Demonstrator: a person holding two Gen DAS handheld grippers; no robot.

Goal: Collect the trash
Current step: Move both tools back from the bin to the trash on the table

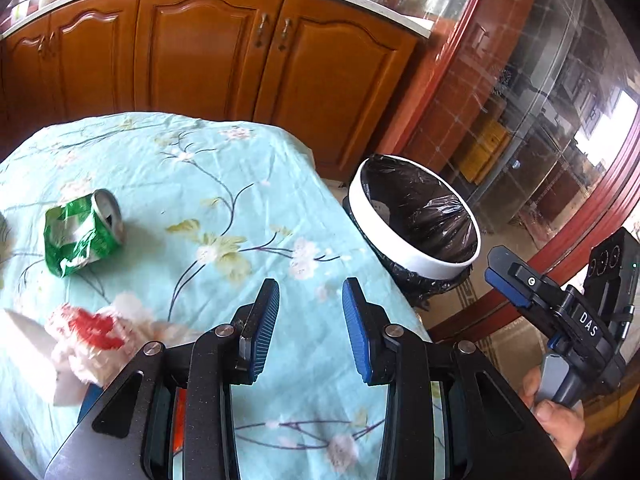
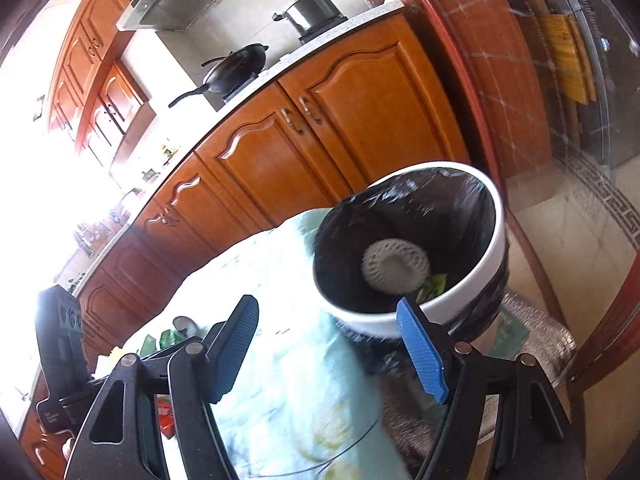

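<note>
The left gripper (image 1: 310,312) is held low over the near right part of the table (image 1: 248,208), its blue pads (image 1: 266,320) set a modest gap apart with nothing between them; only the floral cloth shows through the gap. It appears to be aimed back across the table, where the remaining litter lies. The right gripper (image 2: 328,344) is held off the table's right edge, pointing at the trash bin (image 2: 496,216), its jaws spread wide and empty. In the left wrist view the same tool (image 1: 508,284) is seen at the far right, with fingers of the person's hand (image 1: 556,416) wrapped round its handle.

Inside the bin, against the black liner, a white foam net (image 2: 394,266) and a scrap of green (image 2: 434,284) can be seen, so part of the task is judged done. The bin stands on the floor just beside the table's right edge, presumably so that each piece needs only a short carry.

Still on the cloth are a crushed green can (image 1: 82,232) at the left, lying on its side with its opened top facing right, and nearer, a crumpled red-and-white wrapper (image 1: 90,334) touching a white sheet (image 1: 24,344) at the left edge. The wrapper is blurred, and its exact kind cannot be told. Either piece is judged a likely next target for the left tool.
</note>
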